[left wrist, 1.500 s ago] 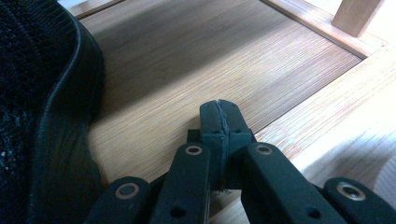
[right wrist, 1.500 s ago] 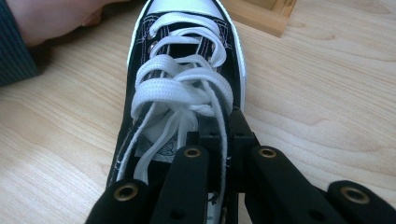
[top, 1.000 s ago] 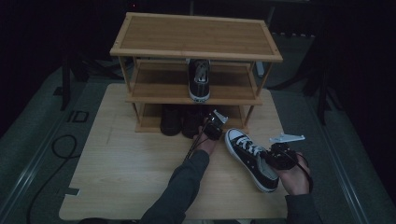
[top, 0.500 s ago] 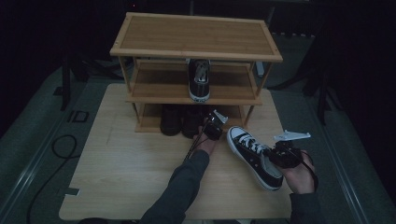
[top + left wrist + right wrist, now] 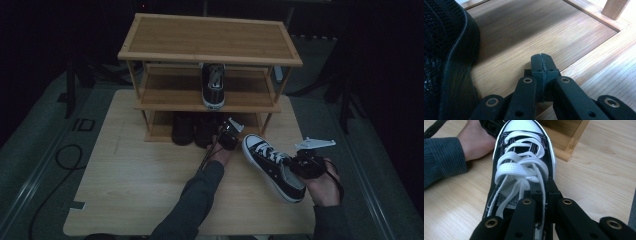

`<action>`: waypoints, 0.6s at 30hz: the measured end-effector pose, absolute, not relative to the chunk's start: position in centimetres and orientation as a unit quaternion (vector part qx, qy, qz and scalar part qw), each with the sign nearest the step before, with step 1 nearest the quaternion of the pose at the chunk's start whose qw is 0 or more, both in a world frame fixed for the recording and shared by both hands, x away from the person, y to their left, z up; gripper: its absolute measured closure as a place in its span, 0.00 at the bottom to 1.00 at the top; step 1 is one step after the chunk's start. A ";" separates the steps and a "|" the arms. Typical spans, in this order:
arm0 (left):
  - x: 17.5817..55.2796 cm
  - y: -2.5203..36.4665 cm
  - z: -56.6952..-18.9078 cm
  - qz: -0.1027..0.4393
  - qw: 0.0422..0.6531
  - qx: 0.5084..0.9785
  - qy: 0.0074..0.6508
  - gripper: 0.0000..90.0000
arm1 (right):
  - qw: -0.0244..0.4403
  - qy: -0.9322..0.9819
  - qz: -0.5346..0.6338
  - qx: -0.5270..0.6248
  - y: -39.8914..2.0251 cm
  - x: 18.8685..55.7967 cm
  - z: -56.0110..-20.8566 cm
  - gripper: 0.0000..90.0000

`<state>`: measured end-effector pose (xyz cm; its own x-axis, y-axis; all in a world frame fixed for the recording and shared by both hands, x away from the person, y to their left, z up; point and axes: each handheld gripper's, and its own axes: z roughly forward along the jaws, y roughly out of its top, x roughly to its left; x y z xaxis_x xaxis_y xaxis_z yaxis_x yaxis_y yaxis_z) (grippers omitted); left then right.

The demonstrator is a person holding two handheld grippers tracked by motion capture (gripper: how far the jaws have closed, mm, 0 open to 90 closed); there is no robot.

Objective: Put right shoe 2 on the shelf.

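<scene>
Sneaker (image 5: 272, 165) shifted rightward, right claw (image 5: 541, 195) clamping its collar, hand low

room dark | floor (image 5: 35, 150) grey — carpeted | table (image 5: 130, 200) light wood | cable (image 5: 60, 160) black

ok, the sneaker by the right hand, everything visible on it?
The black sneaker is canvas-looking, with a white rubber toe cap, white sole edging and loosely tied white laces. It sits upright on the wooden table, toe toward the shoe rack. The right hand-held gripper is shut on its collar near the tongue.
</scene>
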<state>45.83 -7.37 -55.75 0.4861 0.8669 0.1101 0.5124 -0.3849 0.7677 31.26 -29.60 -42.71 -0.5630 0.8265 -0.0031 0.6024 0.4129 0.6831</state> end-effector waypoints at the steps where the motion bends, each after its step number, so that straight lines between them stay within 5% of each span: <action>1: 45.8 -7.4 -55.7 0.259 0.343 0.791 0.436 1.00 | 0.173 0.823 0.324 0.434 -29.6 31.3 -42.7 0.98; 18: 45.9 -7.3 -55.8 0.257 0.344 0.791 0.436 1.00 | 0.190 0.820 0.331 0.427 -30.3 31.4 -40.4 0.98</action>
<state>45.86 -7.35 -55.75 0.4875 0.8667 0.1058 0.5127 -0.3823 0.7688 31.40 -30.32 -40.39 -0.5635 0.8256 -0.0294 0.5737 0.4167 0.7051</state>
